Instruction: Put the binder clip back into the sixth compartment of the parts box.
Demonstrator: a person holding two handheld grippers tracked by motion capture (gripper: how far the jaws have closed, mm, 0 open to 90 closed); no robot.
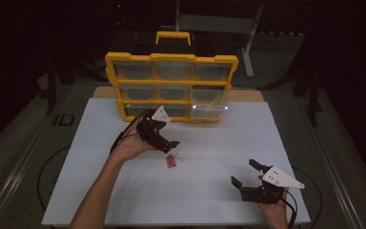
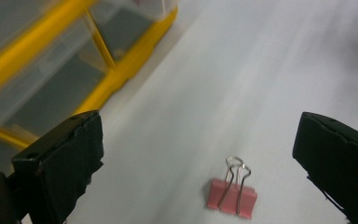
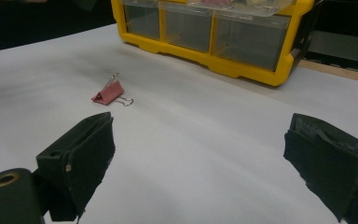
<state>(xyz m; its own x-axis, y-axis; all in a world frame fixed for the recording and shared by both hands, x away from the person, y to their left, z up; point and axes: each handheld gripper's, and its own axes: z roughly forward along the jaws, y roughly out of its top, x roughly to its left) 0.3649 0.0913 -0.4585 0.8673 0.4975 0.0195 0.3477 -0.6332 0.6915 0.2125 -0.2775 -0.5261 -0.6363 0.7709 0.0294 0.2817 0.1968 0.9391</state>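
Pink binder clip [image 2: 231,196] between open left hand-held gripper [image 2: 198,163] jaws — untouched

Matt white table [image 1: 209,191], glossy yellow plastic organizer [image 1: 171,58] with clear drawers, pink clip [image 2: 231,198] — shiny wire handles — matt black.

This looks like a lab or recording setup rather than a home. A white table [image 1: 209,200] stands lit in a dark room, with a yellow parts organizer [image 1: 171,86] of clear drawers at upper centre. Grey metal stand legs [image 1: 250,47] rise behind it at the top, and black cables [image 1: 45,176] loop on the floor at lower left.
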